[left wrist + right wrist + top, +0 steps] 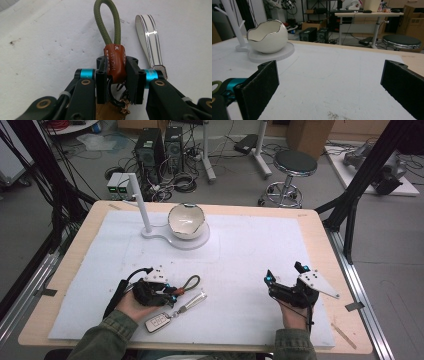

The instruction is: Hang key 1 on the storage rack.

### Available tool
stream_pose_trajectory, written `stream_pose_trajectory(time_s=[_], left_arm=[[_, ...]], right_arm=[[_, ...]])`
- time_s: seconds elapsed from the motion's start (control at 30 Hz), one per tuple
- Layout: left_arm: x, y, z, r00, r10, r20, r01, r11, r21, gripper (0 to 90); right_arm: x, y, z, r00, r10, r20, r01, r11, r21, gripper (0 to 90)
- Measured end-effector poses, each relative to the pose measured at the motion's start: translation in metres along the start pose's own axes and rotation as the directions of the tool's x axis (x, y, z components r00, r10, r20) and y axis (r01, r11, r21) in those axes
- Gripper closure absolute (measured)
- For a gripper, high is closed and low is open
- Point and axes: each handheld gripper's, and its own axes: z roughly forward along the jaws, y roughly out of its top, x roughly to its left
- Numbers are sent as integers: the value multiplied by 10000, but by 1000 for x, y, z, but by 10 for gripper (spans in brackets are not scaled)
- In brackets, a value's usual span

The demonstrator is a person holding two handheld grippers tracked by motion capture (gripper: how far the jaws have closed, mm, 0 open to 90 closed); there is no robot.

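Observation:
A key bunch lies on the white mat [240, 255] at the front left: an olive cord loop [192, 282], a brown leather tab [115, 62], a silvery strap [192, 302] and a white car key fob [157, 322]. My left gripper [171, 290] is shut on the leather tab, its pads [132, 75] pressing both sides. The olive cord loop [107, 22] sticks out past the jaws, and the strap [149, 37] lies to its right. Metal rings [117, 96] hang below the tab. My right gripper [285, 273] rests at the front right, open with nothing between its pads [265, 81].
A white egg-shaped bowl [186, 220] with a broken-shell rim sits on a round white base [197, 241] at the back of the mat, beside a white post [140, 202]. The bowl [268, 36] stands far ahead of the right gripper. The table edge [345, 285] runs close on the right.

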Motion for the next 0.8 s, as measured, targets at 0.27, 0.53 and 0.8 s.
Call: stream_pose_trajectory(time_s=[0.27, 0.53, 0.8], left_arm=[[10, -1, -15, 9990, -365, -252, 354, 9985, -424, 718], [22, -4, -32, 9959, -796, -441, 754, 9930, -912, 718], [31, -6, -44, 9927, -1035, -615, 959, 9887, -1154, 718]], right_arm=[[0, 0, 0, 10000, -13, 7, 13, 10000, -19, 4], [0, 0, 0, 10000, 34, 1, -34, 10000, 12, 4], [1, 0, 0, 10000, 34, 5, -34, 10000, 48, 4]])
